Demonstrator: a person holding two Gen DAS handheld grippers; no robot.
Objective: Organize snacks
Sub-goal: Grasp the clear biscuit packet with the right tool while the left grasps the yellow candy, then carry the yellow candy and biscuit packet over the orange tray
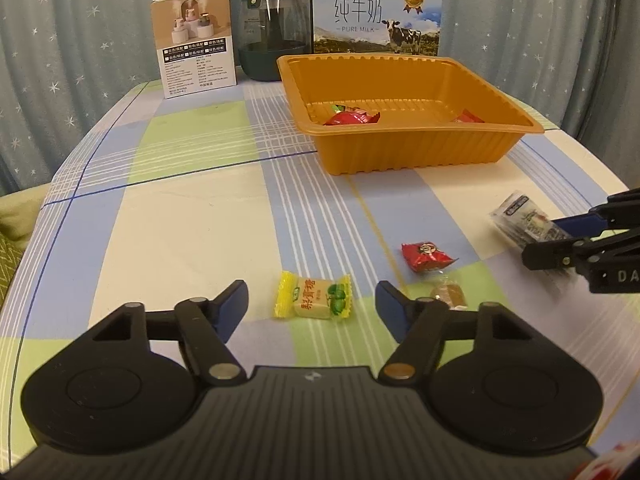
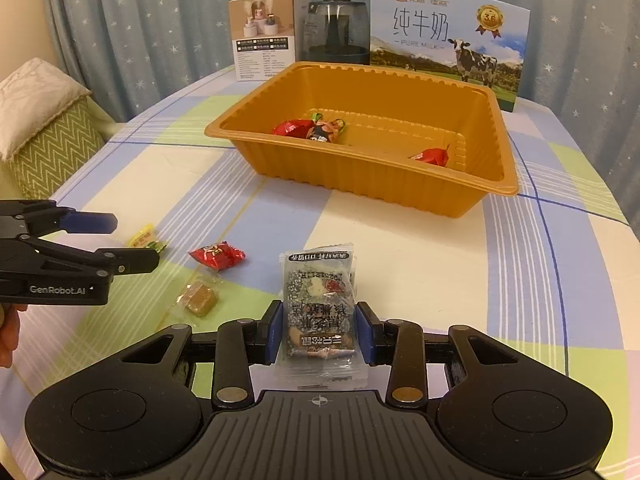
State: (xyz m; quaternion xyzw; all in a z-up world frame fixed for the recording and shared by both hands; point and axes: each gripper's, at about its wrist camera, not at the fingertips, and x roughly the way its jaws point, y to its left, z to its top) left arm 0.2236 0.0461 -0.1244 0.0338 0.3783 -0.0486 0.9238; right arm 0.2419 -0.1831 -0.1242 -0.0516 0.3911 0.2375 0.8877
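A yellow wrapped candy (image 1: 314, 298) lies on the checked tablecloth between the blue pads of my left gripper (image 1: 312, 304), which is open and does not touch it. My right gripper (image 2: 320, 328) is shut on a clear snack packet (image 2: 320, 300) with dark print, its pads pressing both sides. The left wrist view shows that packet (image 1: 520, 220) at the right edge, in the right gripper (image 1: 540, 240). A red candy (image 1: 428, 256) and a brown candy (image 1: 448, 294) lie between the two grippers. The orange tray (image 1: 400, 152) behind holds two red candies (image 2: 292, 127) and a dark one (image 2: 324, 131).
Behind the tray (image 2: 360, 184) stand a milk carton box (image 2: 448, 36), a dark glass kettle (image 2: 336, 32) and a small product box (image 2: 260, 36). A starred curtain closes the back. A green cushion (image 2: 48, 136) lies off the table's left. A hand (image 2: 8, 332) holds the left gripper.
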